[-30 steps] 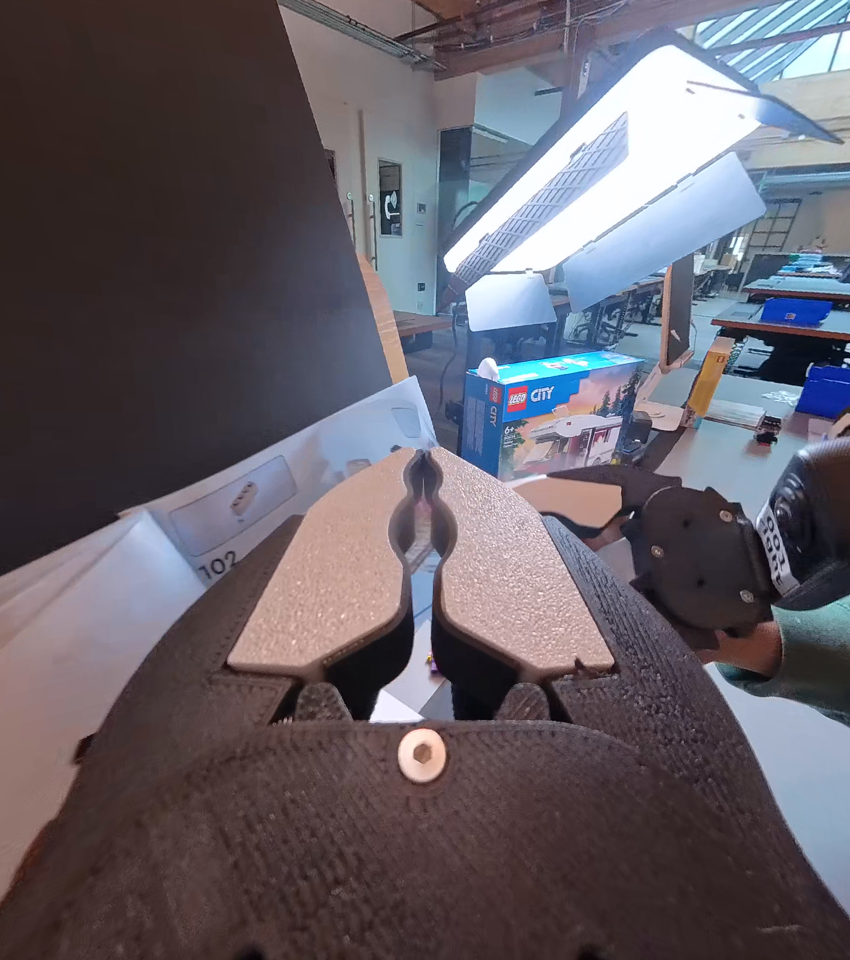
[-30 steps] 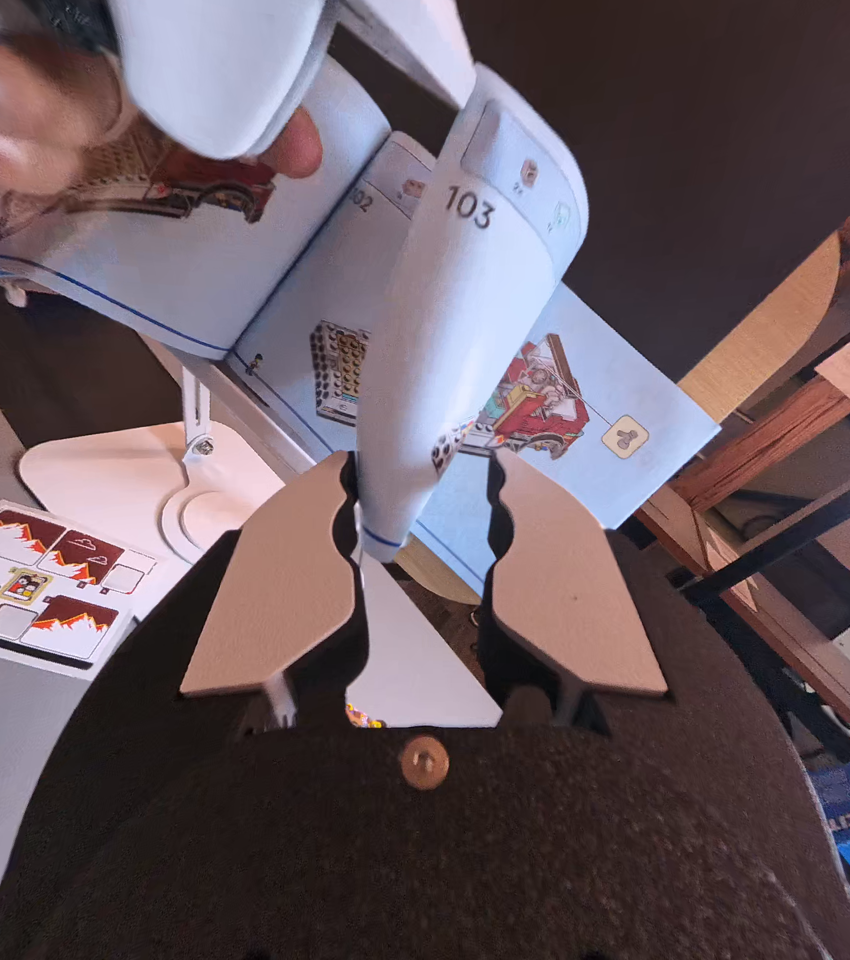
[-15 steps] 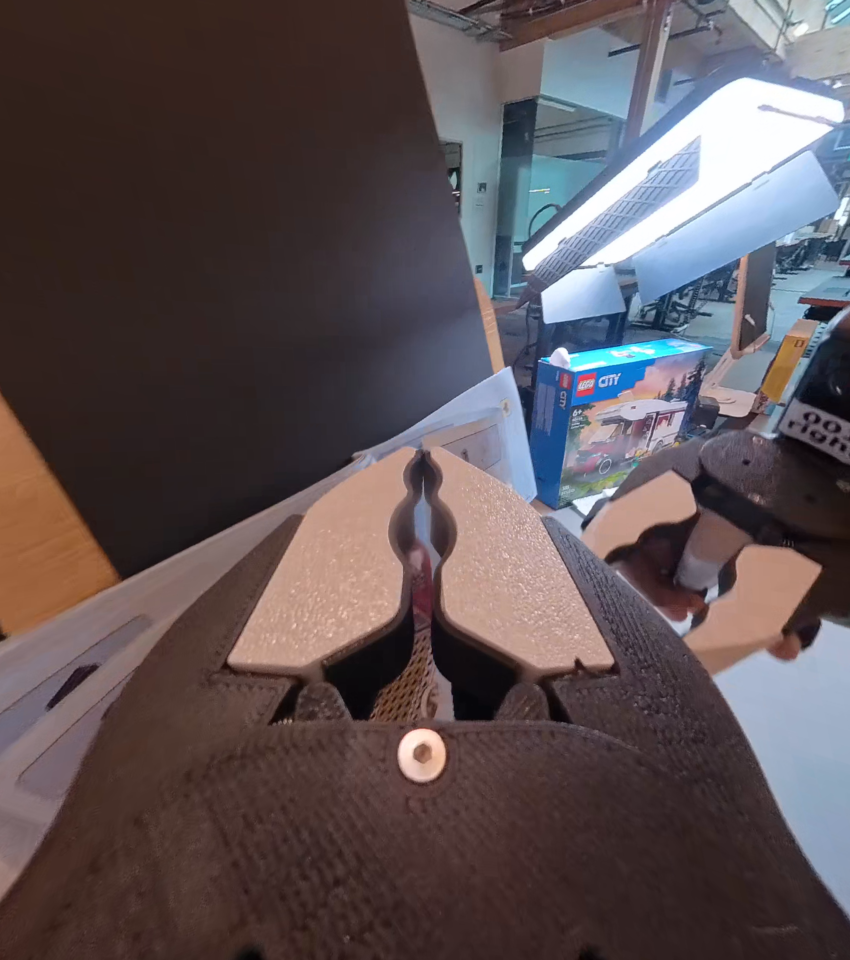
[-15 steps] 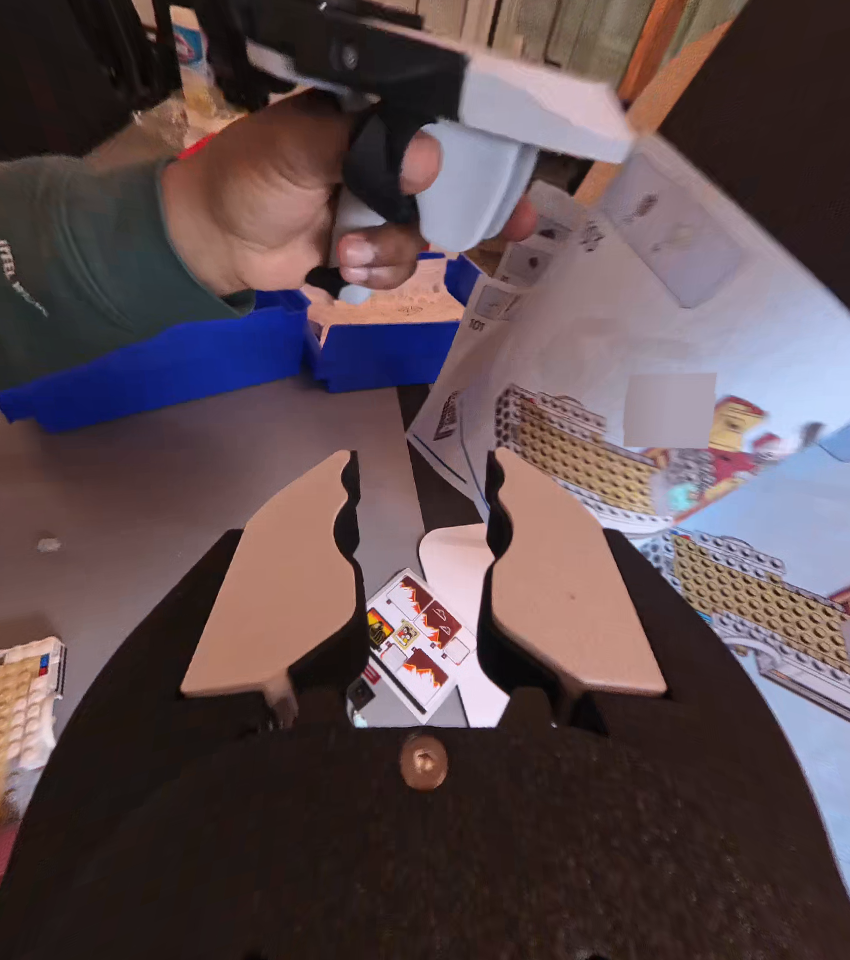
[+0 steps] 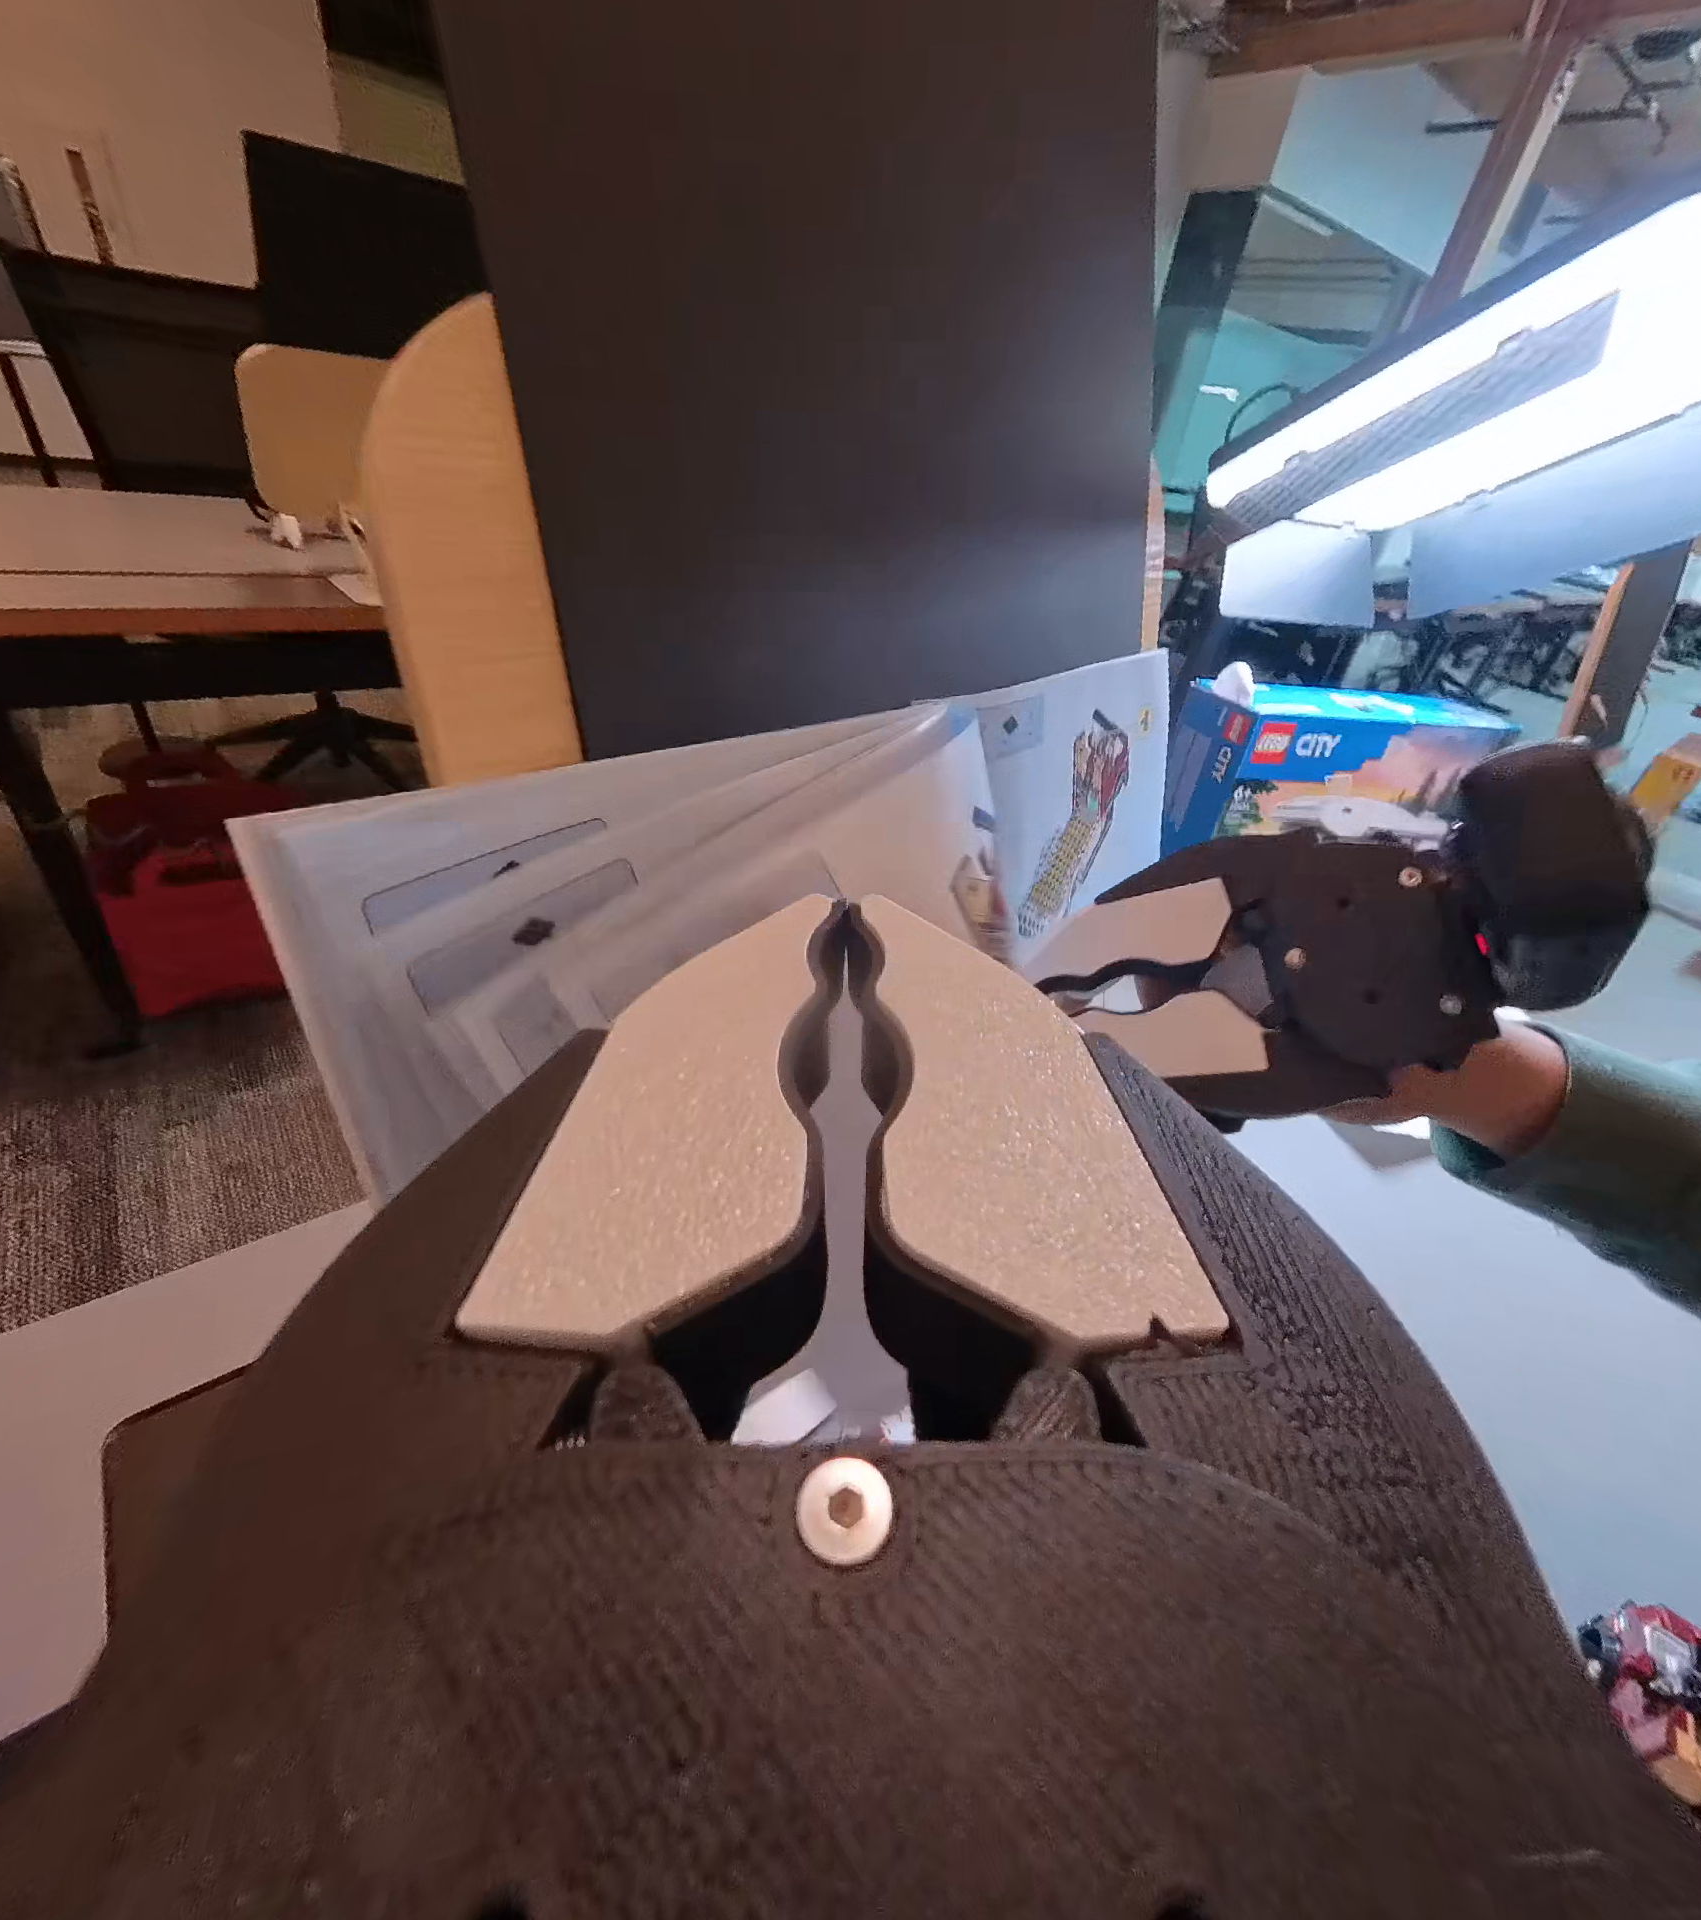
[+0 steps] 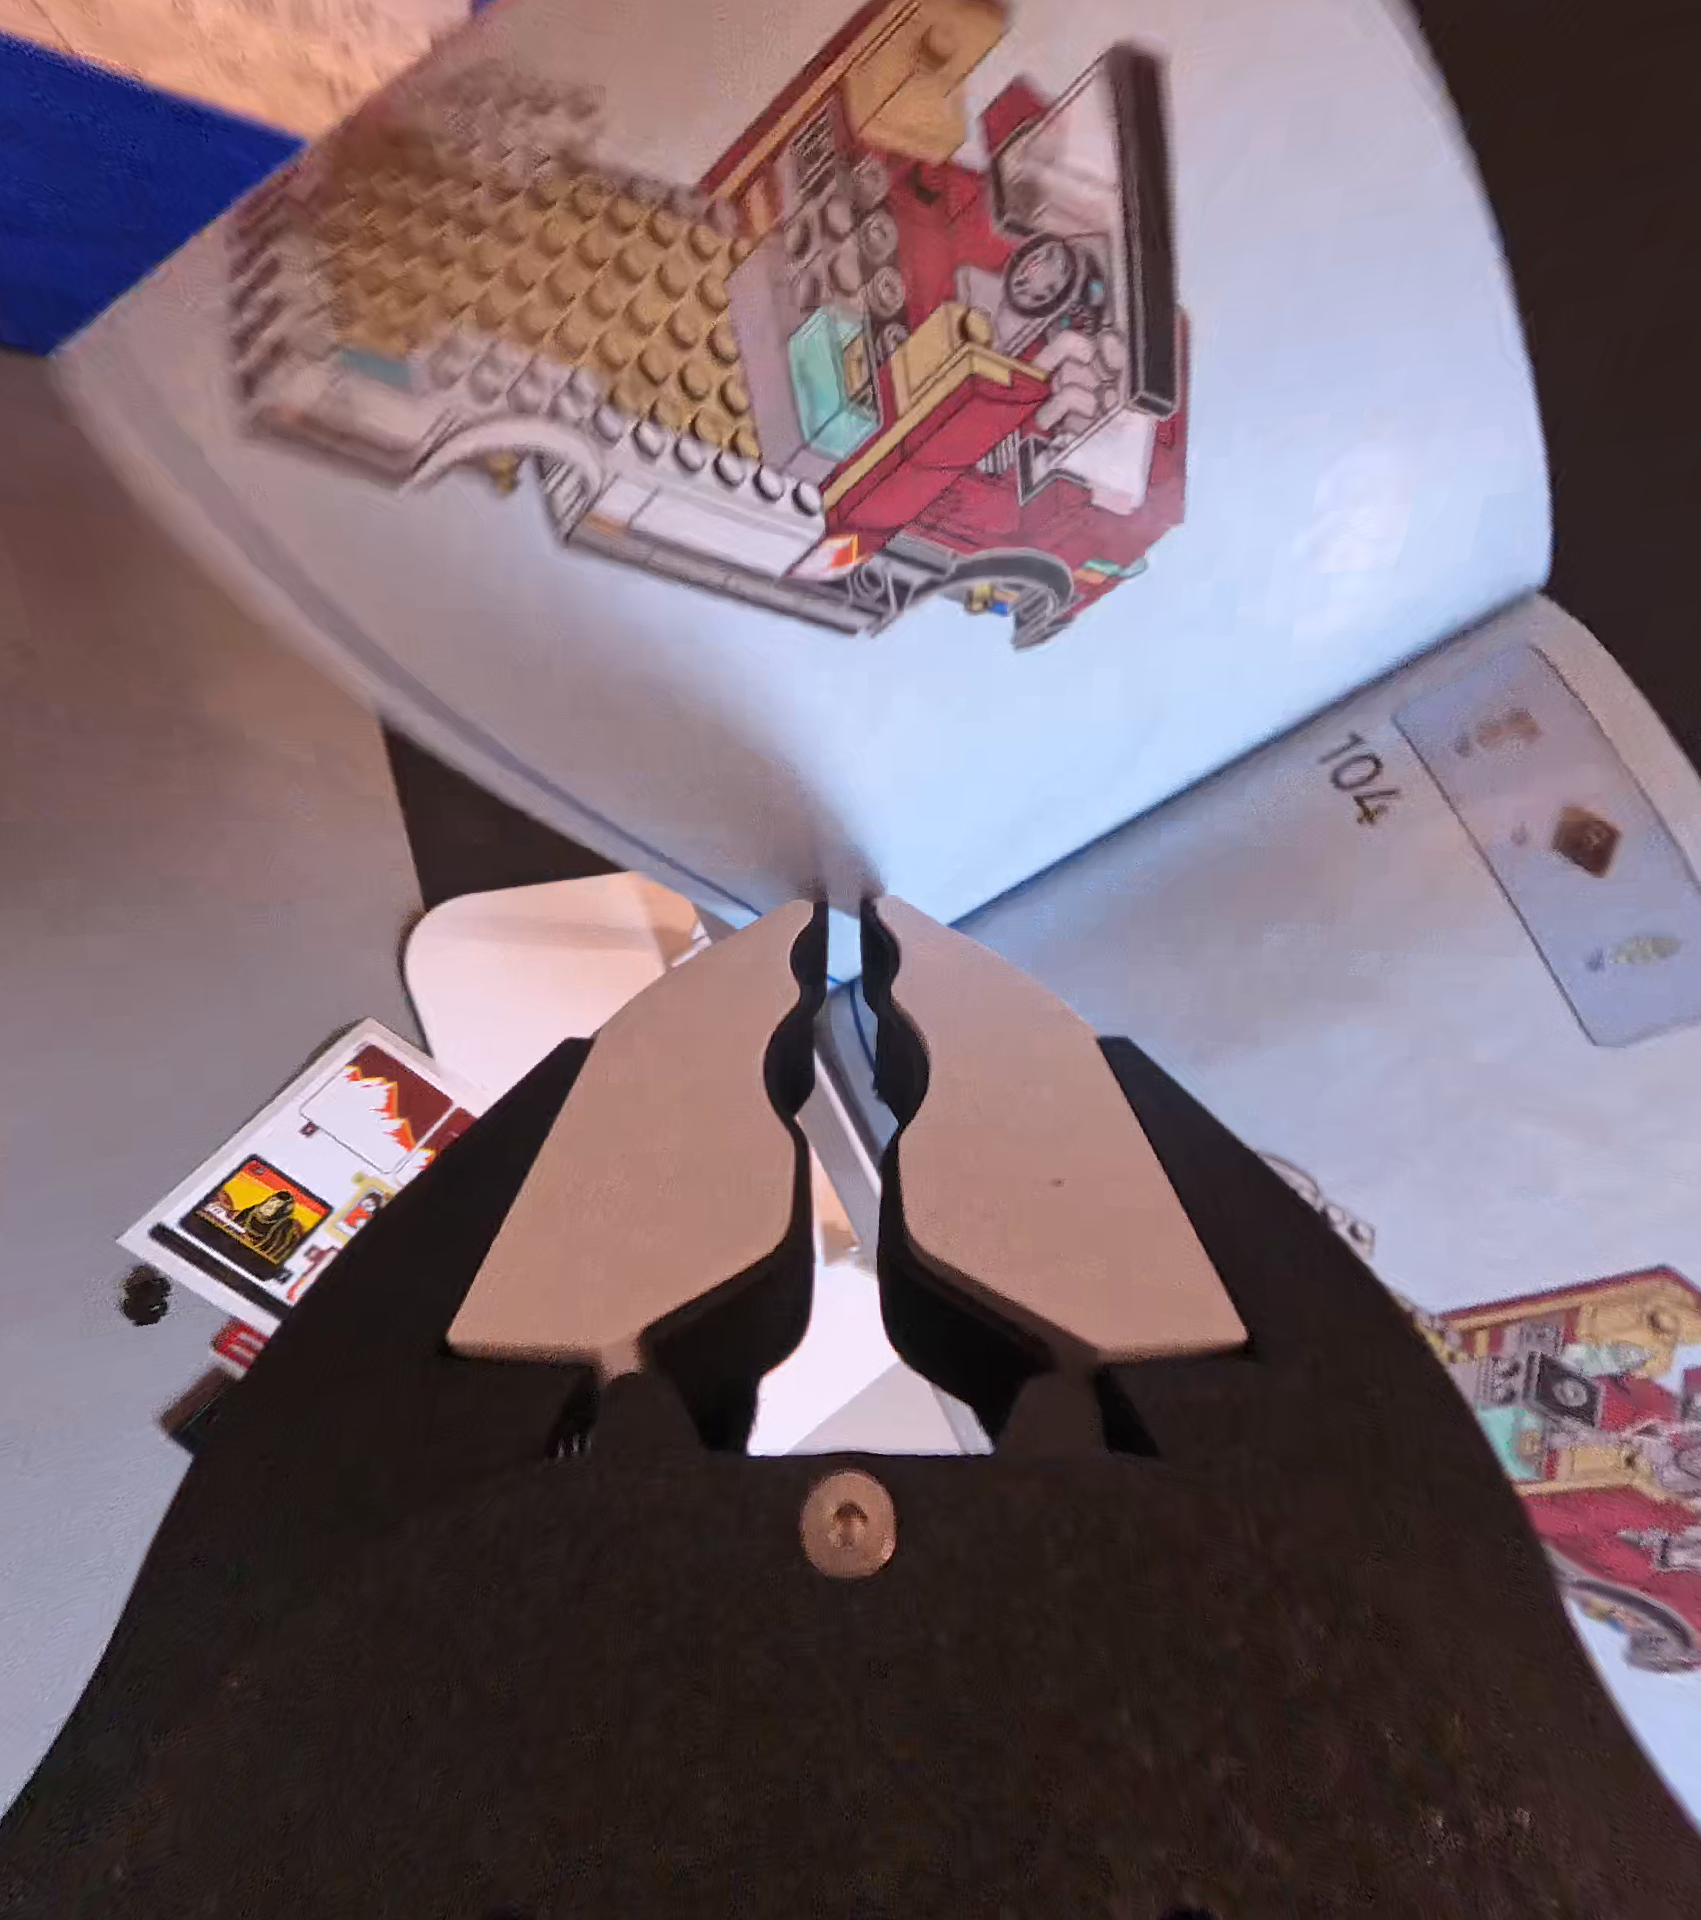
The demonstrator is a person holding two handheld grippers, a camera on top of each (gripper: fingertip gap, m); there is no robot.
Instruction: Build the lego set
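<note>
Pale blue, the instruction booklet (image 6: 1085, 644) curls upward where your right gripper (image 6: 844, 914) pinches one page's bottom edge. Your left gripper (image 5: 844, 914) is closed on nothing.

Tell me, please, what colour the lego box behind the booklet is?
The lego box is mainly blue, with a picture on its front; the left wrist view shows it best.

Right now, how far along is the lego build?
Done: a partly built red model lies on the table. In hand: the right gripper pinches a booklet page, apparently turning it; the left gripper is shut, empty. Left: the pictured steps and, seemingly, the sticker sheet.
</note>
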